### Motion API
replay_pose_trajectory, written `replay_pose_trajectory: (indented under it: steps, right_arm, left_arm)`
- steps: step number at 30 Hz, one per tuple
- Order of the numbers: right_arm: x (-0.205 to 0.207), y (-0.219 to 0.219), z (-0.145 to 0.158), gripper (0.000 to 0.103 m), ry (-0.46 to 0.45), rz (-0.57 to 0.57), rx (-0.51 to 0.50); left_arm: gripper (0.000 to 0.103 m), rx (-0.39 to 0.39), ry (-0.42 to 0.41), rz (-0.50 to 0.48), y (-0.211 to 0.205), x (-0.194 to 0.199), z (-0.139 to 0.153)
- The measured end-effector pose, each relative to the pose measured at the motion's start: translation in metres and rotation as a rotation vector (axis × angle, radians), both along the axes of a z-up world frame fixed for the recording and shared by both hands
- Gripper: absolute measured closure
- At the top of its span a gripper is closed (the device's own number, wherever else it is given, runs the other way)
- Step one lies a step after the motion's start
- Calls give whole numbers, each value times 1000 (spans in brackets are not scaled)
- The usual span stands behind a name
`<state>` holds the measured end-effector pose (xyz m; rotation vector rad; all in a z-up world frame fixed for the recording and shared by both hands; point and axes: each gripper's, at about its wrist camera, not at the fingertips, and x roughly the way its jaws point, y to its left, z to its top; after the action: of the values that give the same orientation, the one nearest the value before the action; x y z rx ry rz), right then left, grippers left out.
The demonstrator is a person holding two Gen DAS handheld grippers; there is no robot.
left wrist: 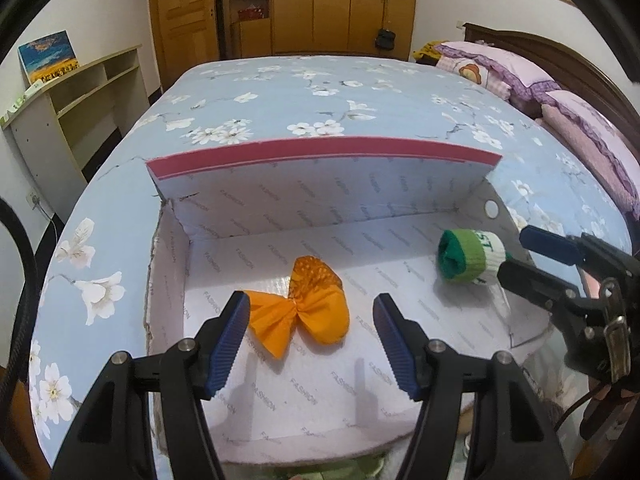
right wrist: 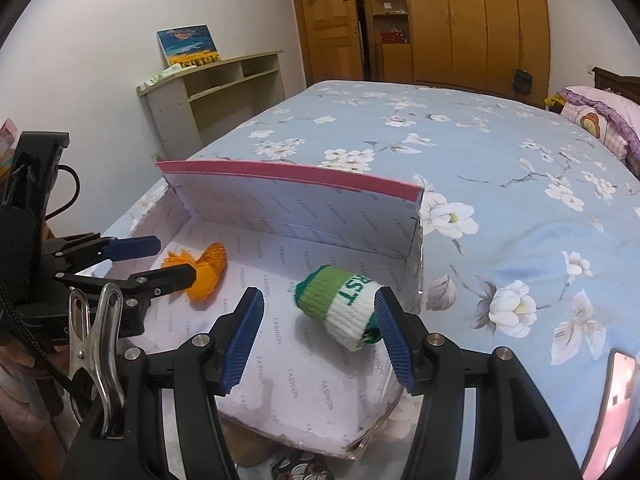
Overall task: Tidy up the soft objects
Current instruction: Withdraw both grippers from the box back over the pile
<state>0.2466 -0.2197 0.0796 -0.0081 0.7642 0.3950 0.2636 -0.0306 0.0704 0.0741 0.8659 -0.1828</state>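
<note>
Blue-padded fingers of the left gripper [left wrist: 310, 344] stand apart, nothing pressed between them, the orange cloth bow [left wrist: 308, 308] lying just beyond on the floor of the box [left wrist: 320, 208]. That white-lined box sits at the near edge of the flowered bed [left wrist: 300, 92], its pink-edged lid raised at the far side. Toward the box's right end, the right gripper [right wrist: 318, 336] also gapes, its right pad just beside the green-and-white knitted roll [right wrist: 340, 304].
</note>
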Motion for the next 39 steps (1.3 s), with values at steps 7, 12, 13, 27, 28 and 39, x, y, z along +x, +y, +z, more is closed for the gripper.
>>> replay_pose_trajectory:
  steps: [7, 12, 13, 27, 28, 39]
  right_arm:
    - [-18, -2, 9, 44, -8, -6, -8]
    - [-34, -7, 16, 44, -14, -26, -5]
    - [-37, -8, 16, 44, -14, -29, -3]
    - [-91, -16, 8, 44, 28, -49, -1]
    - [-95, -17, 7, 44, 34, -54, 4]
    - [-117, -22, -15, 44, 103, -81, 7]
  left_arm:
    - [35, -6, -14, -3, 5, -21, 11]
    - [35, -7, -11, 11, 12, -40, 16]
    - [35, -9, -12, 13, 14, -43, 16]
    - [35, 3, -23, 50, 25, -108, 13]
    - [35, 2, -22, 49, 25, -111, 12]
    - [36, -39, 29, 100, 36, -118, -19]
